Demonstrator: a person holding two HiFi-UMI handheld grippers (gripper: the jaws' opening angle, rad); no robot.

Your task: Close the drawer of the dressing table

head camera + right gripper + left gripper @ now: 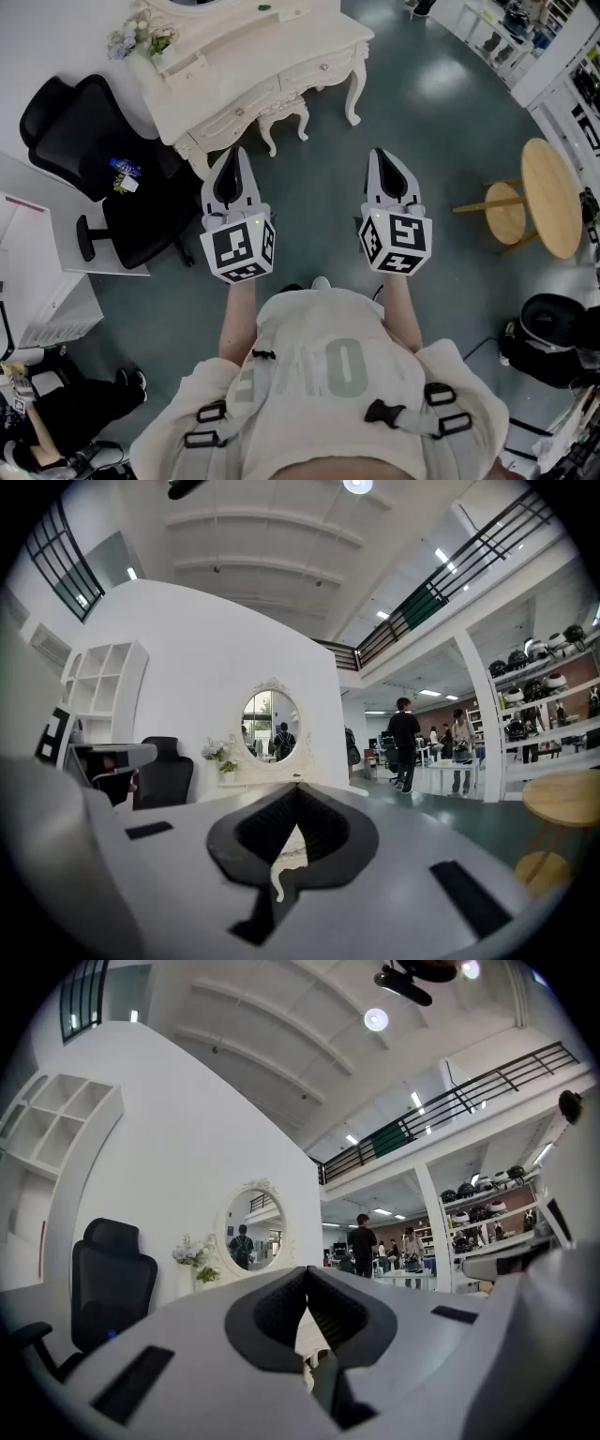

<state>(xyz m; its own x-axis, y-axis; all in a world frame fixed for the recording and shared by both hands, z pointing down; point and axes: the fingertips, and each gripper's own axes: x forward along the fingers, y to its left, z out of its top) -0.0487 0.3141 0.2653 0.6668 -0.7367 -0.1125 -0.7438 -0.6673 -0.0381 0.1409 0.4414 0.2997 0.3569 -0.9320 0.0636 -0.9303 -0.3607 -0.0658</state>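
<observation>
The white dressing table (246,58) stands against the wall at the top of the head view. Its drawer fronts (323,67) face the person, and whether one stands out cannot be told from this height. A matching stool (281,114) is tucked under it, and an oval mirror (270,726) and flowers (141,37) sit on top. Both tools point level at the table and stay well apart from it. The left gripper (234,152) has its jaws pressed together with nothing between them. The right gripper (380,154) is also closed and empty. A black office chair (103,159) stands left of the table, and a round wooden table (553,197) stands far to the right.
</observation>
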